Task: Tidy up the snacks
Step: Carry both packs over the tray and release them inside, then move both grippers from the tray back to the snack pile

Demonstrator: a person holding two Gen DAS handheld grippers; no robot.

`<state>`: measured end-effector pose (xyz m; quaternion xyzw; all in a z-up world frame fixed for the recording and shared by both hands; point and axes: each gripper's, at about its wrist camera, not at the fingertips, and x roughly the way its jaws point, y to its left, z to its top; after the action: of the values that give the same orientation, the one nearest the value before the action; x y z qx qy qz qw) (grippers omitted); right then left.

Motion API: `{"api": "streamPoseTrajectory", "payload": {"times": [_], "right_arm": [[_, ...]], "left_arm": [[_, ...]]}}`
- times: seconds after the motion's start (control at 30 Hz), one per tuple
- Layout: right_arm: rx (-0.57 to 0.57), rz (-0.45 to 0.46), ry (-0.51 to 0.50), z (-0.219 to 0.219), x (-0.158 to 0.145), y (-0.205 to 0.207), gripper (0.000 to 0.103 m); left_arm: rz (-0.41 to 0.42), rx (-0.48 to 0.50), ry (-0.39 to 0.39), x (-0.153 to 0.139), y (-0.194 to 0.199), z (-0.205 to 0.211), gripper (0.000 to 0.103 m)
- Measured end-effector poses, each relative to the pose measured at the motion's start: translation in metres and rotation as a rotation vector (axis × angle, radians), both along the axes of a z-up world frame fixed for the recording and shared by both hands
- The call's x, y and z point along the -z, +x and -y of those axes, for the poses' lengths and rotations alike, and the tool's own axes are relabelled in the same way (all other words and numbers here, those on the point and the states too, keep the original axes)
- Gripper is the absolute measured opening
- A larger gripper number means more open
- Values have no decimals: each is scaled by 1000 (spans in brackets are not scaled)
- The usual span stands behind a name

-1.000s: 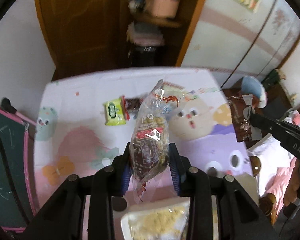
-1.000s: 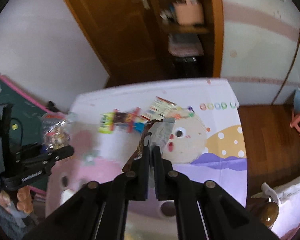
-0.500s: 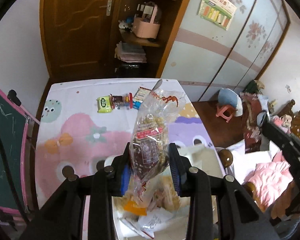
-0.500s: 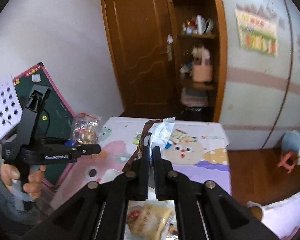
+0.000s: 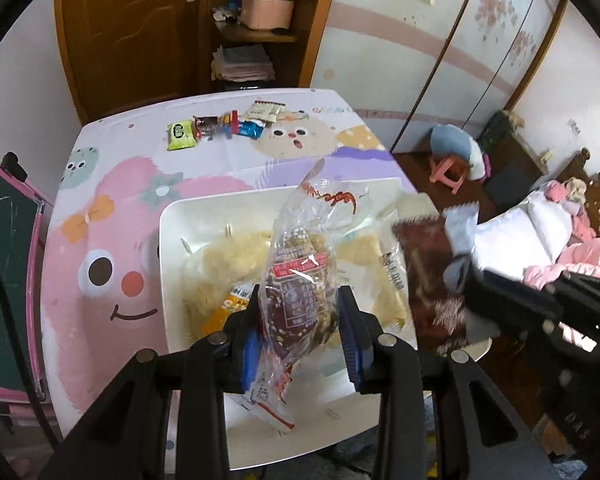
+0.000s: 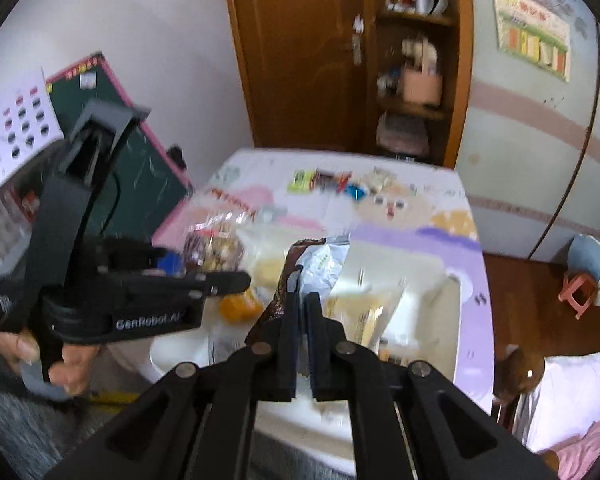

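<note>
My left gripper [image 5: 302, 312] is shut on a clear bag of mixed nuts [image 5: 306, 264] and holds it upright over a white tray [image 5: 172, 248] that holds several yellowish snack bags [image 5: 224, 264]. My right gripper [image 6: 303, 284] is shut on a brown and silver snack packet [image 6: 320, 260], held above the tray's right side [image 6: 440, 304]; the packet also shows blurred in the left wrist view [image 5: 428, 264]. The left gripper with the nut bag [image 6: 216, 244] shows at the left of the right wrist view.
A row of small snack packets [image 5: 220, 126] lies at the far end of the table with the cartoon cloth [image 5: 100, 216]. A green chalkboard [image 5: 4, 264] stands at the left. A wooden shelf [image 5: 256, 32], a pink stool [image 5: 448, 170] and bedding [image 5: 540, 236] are around the table.
Both grippers have pulled back from the far snacks toward the near end of the table. They now hold their packets over the white tray, which has come into full view.
</note>
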<state>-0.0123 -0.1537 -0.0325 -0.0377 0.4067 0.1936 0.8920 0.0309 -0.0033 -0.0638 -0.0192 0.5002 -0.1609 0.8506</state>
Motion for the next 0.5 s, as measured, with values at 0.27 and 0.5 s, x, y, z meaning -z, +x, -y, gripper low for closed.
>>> {"api": "streamPoseTrajectory", "payload": {"times": [0.27,0.5], "right_arm": [[12,-156,19,5,31,7,6],[83,-175,24,15,34,10,37]], "left_arm": [[34,5,19,-7,10,6,34],[109,-52,13,-18,11,0,90]]}}
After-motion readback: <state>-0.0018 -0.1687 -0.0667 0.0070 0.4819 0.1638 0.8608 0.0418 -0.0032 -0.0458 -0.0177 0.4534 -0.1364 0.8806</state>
